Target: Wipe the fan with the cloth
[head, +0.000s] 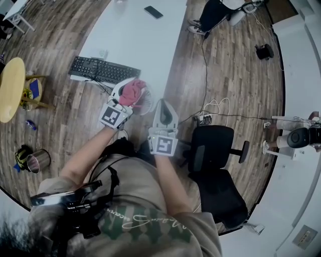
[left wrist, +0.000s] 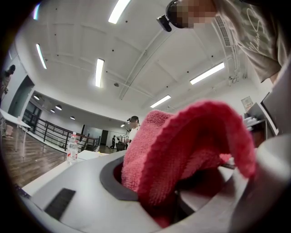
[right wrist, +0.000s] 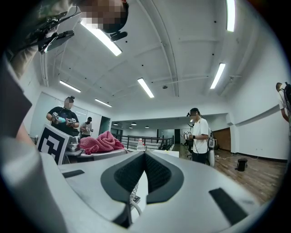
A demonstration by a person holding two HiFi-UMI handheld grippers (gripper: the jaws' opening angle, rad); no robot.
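Observation:
A pink cloth (head: pixel 133 92) is bunched between the jaws of my left gripper (head: pixel 127 96), which is shut on it just past the near edge of the white table (head: pixel 131 35). In the left gripper view the cloth (left wrist: pixel 182 145) drapes over the jaws and hides the fingertips. My right gripper (head: pixel 163 106) is beside it on the right, with its jaws shut and nothing in them; its dark pads (right wrist: pixel 157 173) meet in the right gripper view. That view also shows the cloth (right wrist: pixel 101 142) to the left. A white rounded thing (head: pixel 148 104) peeks out behind the cloth; I cannot tell if it is the fan.
A black keyboard (head: pixel 103 70) and a phone (head: pixel 153 11) lie on the table. A black office chair (head: pixel 215 150) stands at my right, with a power strip and cables (head: pixel 205 119) on the wooden floor. A yellow round table (head: pixel 10 88) is on the left. A person (right wrist: pixel 199 136) stands ahead.

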